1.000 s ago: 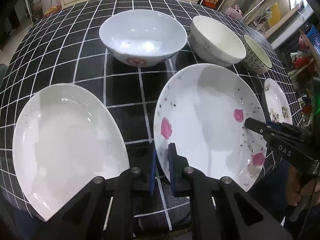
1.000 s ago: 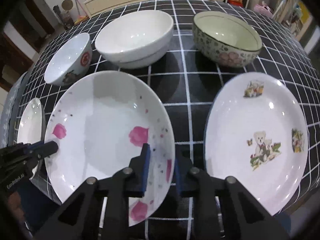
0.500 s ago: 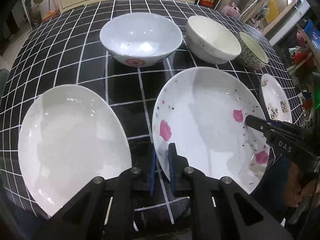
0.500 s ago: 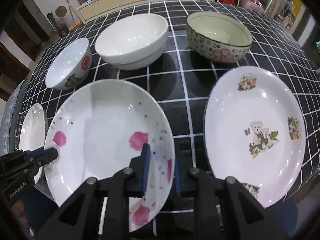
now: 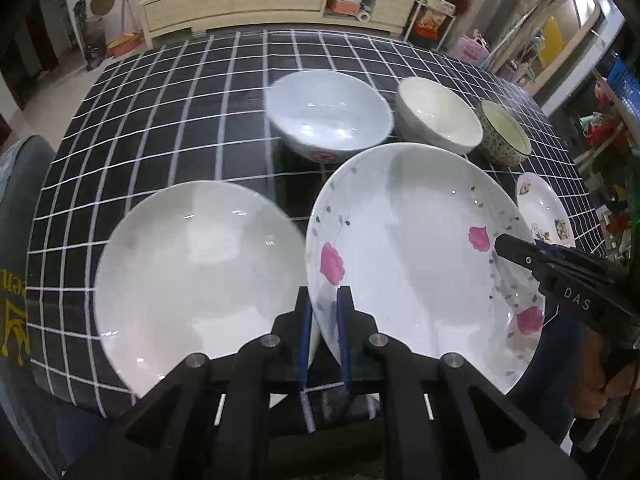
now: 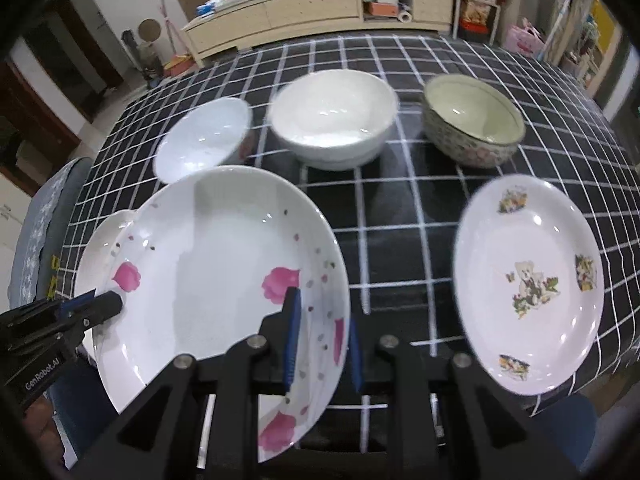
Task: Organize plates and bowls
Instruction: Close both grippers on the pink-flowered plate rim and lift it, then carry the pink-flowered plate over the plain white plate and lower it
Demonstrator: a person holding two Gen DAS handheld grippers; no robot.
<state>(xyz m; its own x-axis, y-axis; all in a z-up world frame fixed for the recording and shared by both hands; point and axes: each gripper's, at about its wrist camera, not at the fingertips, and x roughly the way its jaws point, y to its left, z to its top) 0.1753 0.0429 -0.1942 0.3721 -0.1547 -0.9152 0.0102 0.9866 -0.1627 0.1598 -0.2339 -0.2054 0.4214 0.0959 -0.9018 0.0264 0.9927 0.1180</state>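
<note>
A white plate with pink flowers (image 5: 412, 256) is held off the table by both grippers. My left gripper (image 5: 324, 320) is shut on its left rim. My right gripper (image 6: 322, 332) is shut on its right rim (image 6: 332, 312); that gripper also shows in the left wrist view (image 5: 520, 252). A plain white plate (image 5: 192, 276) lies on the table to the left, and the flower plate's edge overlaps it. A teddy-bear plate (image 6: 528, 280) lies to the right. Three bowls stand behind: a pale blue one (image 5: 328, 114), a white one (image 6: 332, 120) and a patterned one (image 6: 472, 124).
The table has a black cloth with a white grid (image 5: 160, 120). A grey chair (image 5: 24, 184) stands at its left side. A long cabinet (image 5: 240, 0) and shelves stand beyond the far edge.
Both grippers have lifted the flower plate off the table and moved it left, so it now overlaps the plain white plate. The view has pulled back and up.
</note>
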